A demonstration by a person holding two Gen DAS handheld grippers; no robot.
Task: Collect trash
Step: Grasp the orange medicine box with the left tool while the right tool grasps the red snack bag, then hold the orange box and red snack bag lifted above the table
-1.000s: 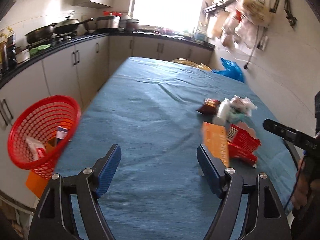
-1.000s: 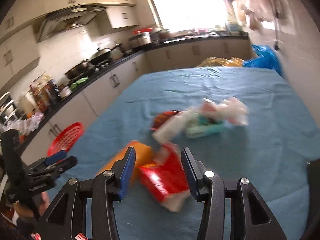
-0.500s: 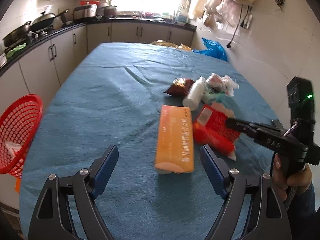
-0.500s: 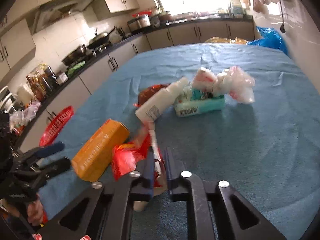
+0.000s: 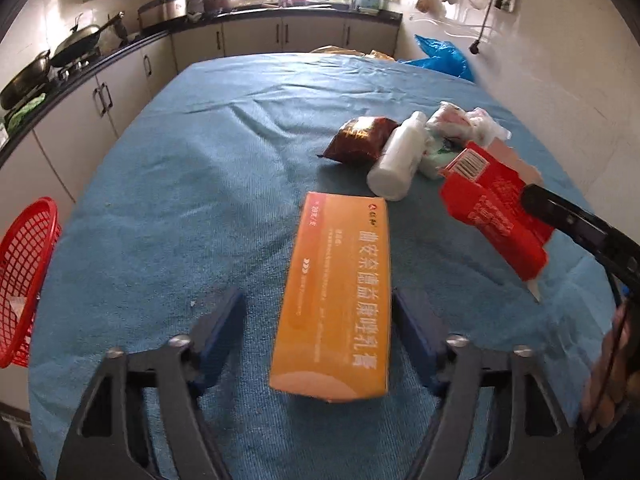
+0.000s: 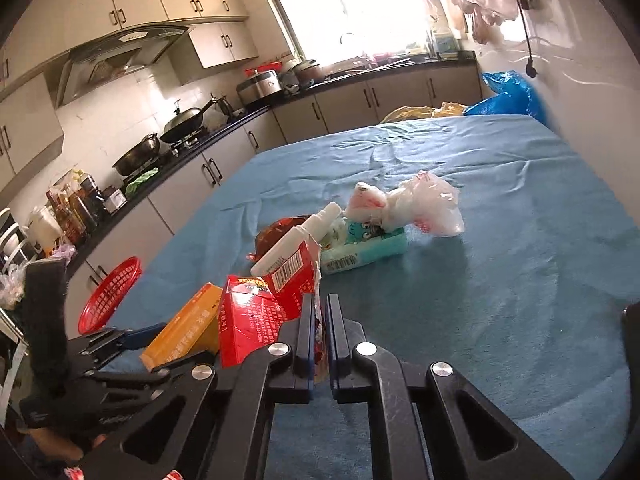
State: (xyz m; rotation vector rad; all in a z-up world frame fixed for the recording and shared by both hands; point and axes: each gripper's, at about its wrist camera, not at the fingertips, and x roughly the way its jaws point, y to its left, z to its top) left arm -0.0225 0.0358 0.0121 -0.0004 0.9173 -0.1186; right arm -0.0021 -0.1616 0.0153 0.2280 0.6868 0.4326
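Kitchen w/ a blue-cloth tabletop [image 5: 200, 184], cabinets and a bright window behind. Nearest, the left tool [image 5: 318, 320] is straddling the orange box [image 5: 336, 300]; its jaws have just been closing, yet both pads are sitting clear of the box, which is lying flat, long and undented. Beside it, the right tool [image 6: 318, 320] has just snapped together and is now pinching the red carton's [image 6: 260, 312] torn flap, so one piece looks secured, prob. ready for the red basket [image 5: 24, 280] hanging off the left edge. Farther off: white bottle [image 5: 396, 160], brown pouch [image 5: 360, 140], crumpled plastic [image 6: 428, 208], teal tissue pack [image 6: 368, 248], still uncollected.
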